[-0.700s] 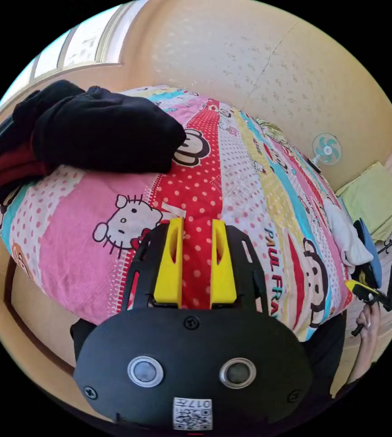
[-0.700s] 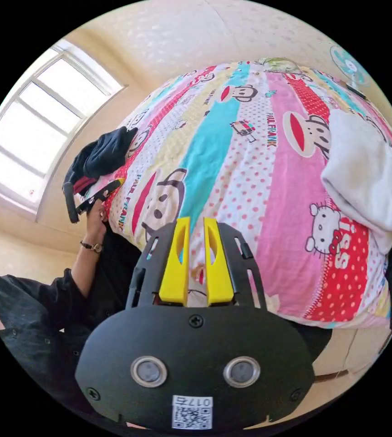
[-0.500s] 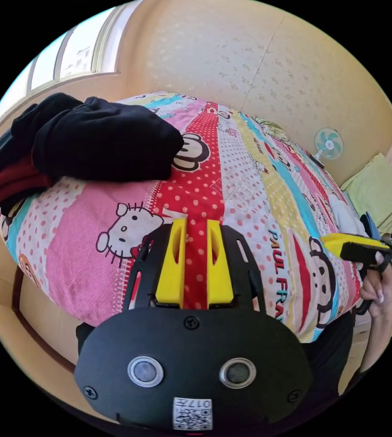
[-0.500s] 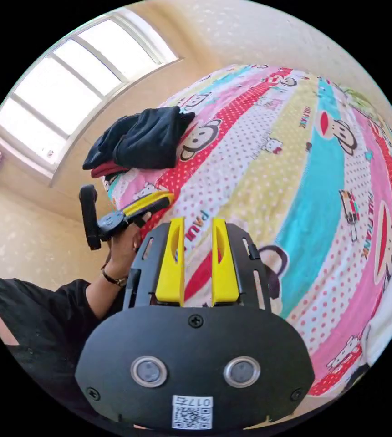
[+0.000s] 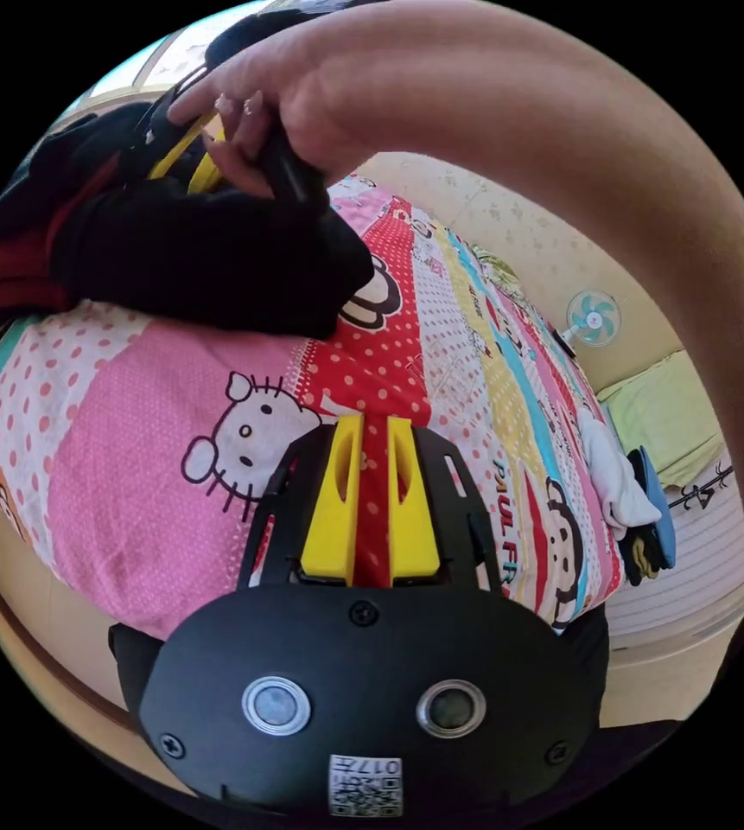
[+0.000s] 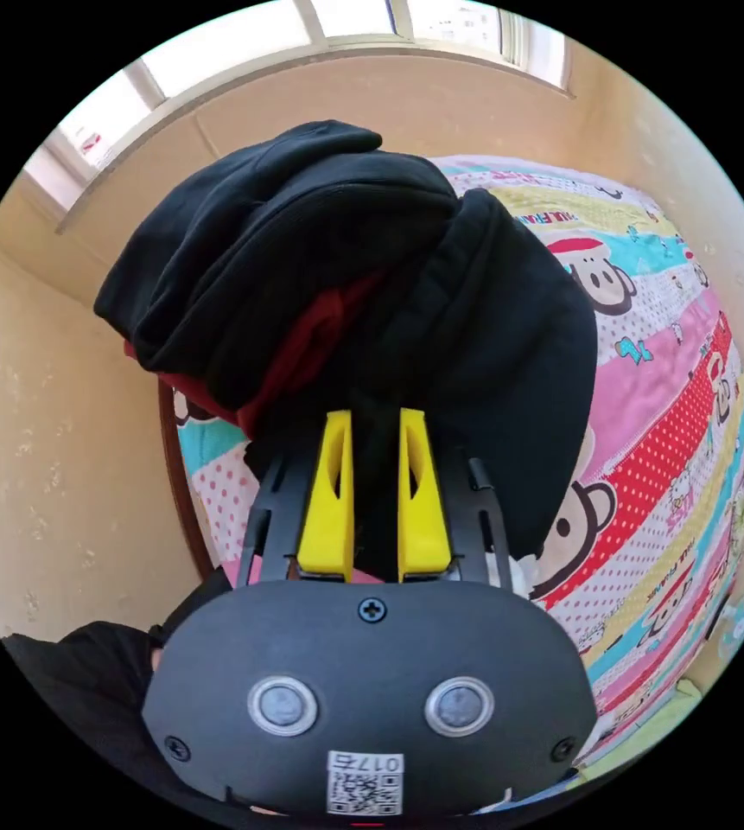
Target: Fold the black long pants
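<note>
The right gripper [image 6: 370, 424] reaches over the black pants [image 6: 441, 328] heaped on the bed [image 6: 665, 363], jaws parted, possibly touching cloth, likely to grab them. The left gripper [image 5: 370, 432] waits, slightly open, empty.

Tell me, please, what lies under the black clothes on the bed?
Under the black clothes a red garment shows at the edge, and the cartoon bedsheet lies beneath the pile. How far the red garment goes, or what else is underneath, is covered.

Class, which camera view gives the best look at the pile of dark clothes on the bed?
The right gripper view: the pile of dark clothes sits central and close, red layer visible. The left gripper view shows it off to one side, partly covered by a hand.
</note>
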### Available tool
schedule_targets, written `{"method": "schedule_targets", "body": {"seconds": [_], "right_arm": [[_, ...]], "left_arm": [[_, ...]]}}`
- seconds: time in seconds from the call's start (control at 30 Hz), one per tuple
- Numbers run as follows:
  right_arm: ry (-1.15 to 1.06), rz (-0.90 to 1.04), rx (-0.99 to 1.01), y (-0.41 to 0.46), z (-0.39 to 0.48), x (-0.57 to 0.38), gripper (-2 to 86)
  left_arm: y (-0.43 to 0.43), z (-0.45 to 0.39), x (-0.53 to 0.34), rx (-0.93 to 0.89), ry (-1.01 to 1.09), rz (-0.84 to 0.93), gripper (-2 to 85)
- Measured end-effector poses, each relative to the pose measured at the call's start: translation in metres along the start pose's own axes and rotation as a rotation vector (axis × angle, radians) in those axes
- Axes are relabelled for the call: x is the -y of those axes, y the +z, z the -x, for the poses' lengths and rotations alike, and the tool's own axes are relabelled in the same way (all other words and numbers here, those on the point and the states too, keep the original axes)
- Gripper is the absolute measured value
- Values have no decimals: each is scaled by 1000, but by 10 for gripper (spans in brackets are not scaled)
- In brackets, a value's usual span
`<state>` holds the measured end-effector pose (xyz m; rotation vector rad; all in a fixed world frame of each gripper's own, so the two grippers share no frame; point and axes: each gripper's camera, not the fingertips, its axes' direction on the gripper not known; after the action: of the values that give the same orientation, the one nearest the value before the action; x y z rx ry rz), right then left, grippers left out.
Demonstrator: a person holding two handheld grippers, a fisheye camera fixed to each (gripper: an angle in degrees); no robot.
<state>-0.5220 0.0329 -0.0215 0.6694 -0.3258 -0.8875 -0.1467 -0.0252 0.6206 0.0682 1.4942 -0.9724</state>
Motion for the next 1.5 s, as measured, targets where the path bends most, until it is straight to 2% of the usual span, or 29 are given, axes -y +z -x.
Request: {"method": "schedule_targets", "body": {"seconds": [0.07,0.17,0.2,0.3,0.37,0.43,0.53,0.6,0.67,0.8,0.93,1.03,1.1,1.17,1.2,1.3,1.37,1.5], "right_arm": [[-78,-51,-287,-33,16,-39,50],[-73,-117,-675,-68,8,-120,43],[-50,-126,-701,-76,1,-138,42],[189,-125,-598,-116,-56,-241,41],[421,-95,-452,-135,-94,-339,42],[534,-49,-387,-133,-96,-413,43],[589,75,-265,-104,-65,-507,47],[628,76,-190,-91,-50,-550,55],[758,45,-114,-97,-59,-586,68],[774,-19,-151,-145,-81,-577,75],[686,-232,-292,-180,-103,-536,87],[674,-358,-197,-174,-135,-512,102],[666,-337,-84,-140,-167,-493,111],[656,-106,92,-74,-203,-460,109],[645,-113,121,-69,-202,-455,105],[511,-215,-16,-85,-145,-433,69],[360,-302,25,-99,-93,-419,59],[138,-244,62,-71,-54,-396,59]], "left_arm": [[-5,2,2,-32,-4,-2,58],[-14,7,4,-85,-21,-12,68],[-19,9,5,-110,-30,-21,72],[-35,16,5,-174,-54,-62,95],[-50,19,3,-181,-62,-116,102],[-64,22,0,-189,-69,-171,105],[-82,26,-5,-246,-68,-225,114],[-90,24,-7,-310,-40,-238,122],[-91,20,-6,-345,-17,-222,125],[-85,4,-1,-422,39,-160,131],[-84,-15,0,-463,104,-115,135],[-88,-25,-4,-457,133,-124,135],[-89,-28,-3,-476,140,-120,135],[-89,-27,2,-504,143,-110,138],[-90,-25,6,-525,140,-108,144],[-96,-10,11,-548,29,-129,189],[-107,1,10,-573,-24,-185,206],[-121,4,20,-671,-6,-183,214]]}}
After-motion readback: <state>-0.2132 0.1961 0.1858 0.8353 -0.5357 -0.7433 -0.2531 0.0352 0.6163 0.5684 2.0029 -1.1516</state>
